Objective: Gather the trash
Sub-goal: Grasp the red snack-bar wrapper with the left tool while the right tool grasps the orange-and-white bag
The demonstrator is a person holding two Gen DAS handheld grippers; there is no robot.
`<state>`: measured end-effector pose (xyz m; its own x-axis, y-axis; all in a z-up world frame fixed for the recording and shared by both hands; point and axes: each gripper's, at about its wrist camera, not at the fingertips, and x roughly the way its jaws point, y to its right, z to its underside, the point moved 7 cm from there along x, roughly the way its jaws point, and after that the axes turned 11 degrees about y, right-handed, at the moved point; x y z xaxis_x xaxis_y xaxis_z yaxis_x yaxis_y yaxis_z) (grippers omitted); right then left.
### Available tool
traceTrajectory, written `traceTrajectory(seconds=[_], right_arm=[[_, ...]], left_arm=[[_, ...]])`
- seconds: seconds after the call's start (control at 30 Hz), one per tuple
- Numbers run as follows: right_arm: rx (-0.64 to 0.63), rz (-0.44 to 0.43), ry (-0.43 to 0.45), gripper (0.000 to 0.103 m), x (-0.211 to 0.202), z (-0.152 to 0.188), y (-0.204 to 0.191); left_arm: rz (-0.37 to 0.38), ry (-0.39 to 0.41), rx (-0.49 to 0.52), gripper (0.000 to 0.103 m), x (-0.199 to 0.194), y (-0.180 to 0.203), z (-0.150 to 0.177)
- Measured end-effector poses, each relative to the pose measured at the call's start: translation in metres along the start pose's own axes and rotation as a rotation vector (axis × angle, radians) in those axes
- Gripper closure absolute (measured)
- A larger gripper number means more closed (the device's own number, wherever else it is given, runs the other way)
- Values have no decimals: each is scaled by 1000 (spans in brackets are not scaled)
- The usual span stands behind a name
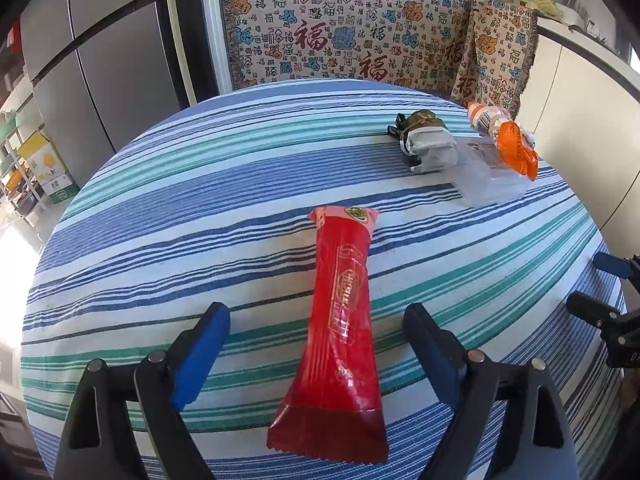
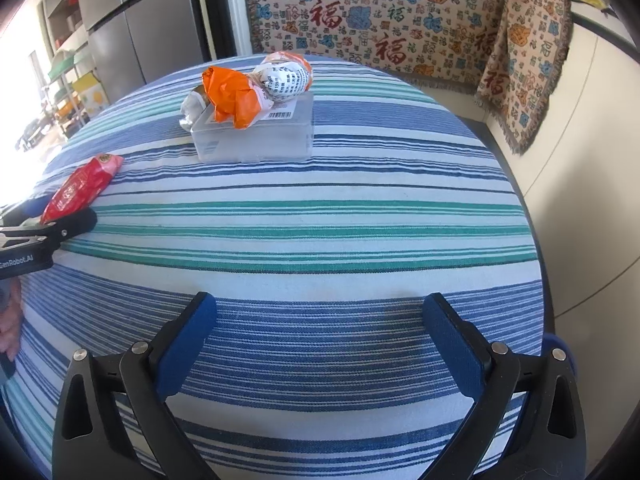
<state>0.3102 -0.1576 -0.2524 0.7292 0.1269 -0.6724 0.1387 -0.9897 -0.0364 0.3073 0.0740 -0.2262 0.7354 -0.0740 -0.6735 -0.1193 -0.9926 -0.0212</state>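
A long red snack wrapper (image 1: 344,304) lies on the striped tablecloth (image 1: 200,200). My left gripper (image 1: 316,320) is open, its blue fingers on either side of the wrapper's near half without touching it. The wrapper also shows at the left of the right wrist view (image 2: 80,188). A clear plastic box (image 2: 256,132) sits further back with an orange-and-white crumpled wrapper (image 2: 256,84) on it and a foil wrapper (image 2: 192,108) beside it. My right gripper (image 2: 320,312) is open and empty over bare cloth.
The round table (image 2: 360,208) stands against a bench covered with a patterned throw (image 1: 340,28). A grey fridge (image 1: 100,60) stands at the left. White counters (image 1: 580,92) run along the right. The right gripper shows at the right edge of the left wrist view (image 1: 600,292).
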Motion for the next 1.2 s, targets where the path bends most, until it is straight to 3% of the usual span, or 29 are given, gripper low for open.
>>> traceTrajectory(seconds=[0.07,0.2,0.33,0.43,0.5,0.57,0.63,0.77,0.9,1.1,1.17,1.2], right_arm=[[38,-8,64,8,-8,-26,2],[-4,-35,149,9,-11,-81,-14],[65,-14,78,9,29,-121,-2],[105,-15,-24,13,64,-126,3],[86,-28,-40,27,73,-124,0],[38,-24,-17,72,67,-124,-5],[3,-35,8,77,54,-121,-8],[-22,-82,62,77,11,-104,-5],[-14,-144,75,77,-42,-56,-12],[-34,-163,12,75,-50,20,-31],[-13,-177,-19,51,-42,30,-32],[0,-183,-27,45,-40,32,-30]], left_arm=[[0,0,0,12,0,0,0],[-2,0,1,12,0,0,-1],[-3,0,1,11,0,0,-1],[-3,0,0,11,0,0,-1],[-2,0,-1,11,0,-1,-1],[-1,0,-1,11,0,-1,-2],[-2,0,0,11,0,-1,-2],[-2,0,-1,11,0,-1,-1],[-3,0,0,11,0,-1,-2],[-4,0,-1,11,0,0,-2],[-4,0,-1,11,0,0,-2],[-4,0,-1,11,0,0,-2]])
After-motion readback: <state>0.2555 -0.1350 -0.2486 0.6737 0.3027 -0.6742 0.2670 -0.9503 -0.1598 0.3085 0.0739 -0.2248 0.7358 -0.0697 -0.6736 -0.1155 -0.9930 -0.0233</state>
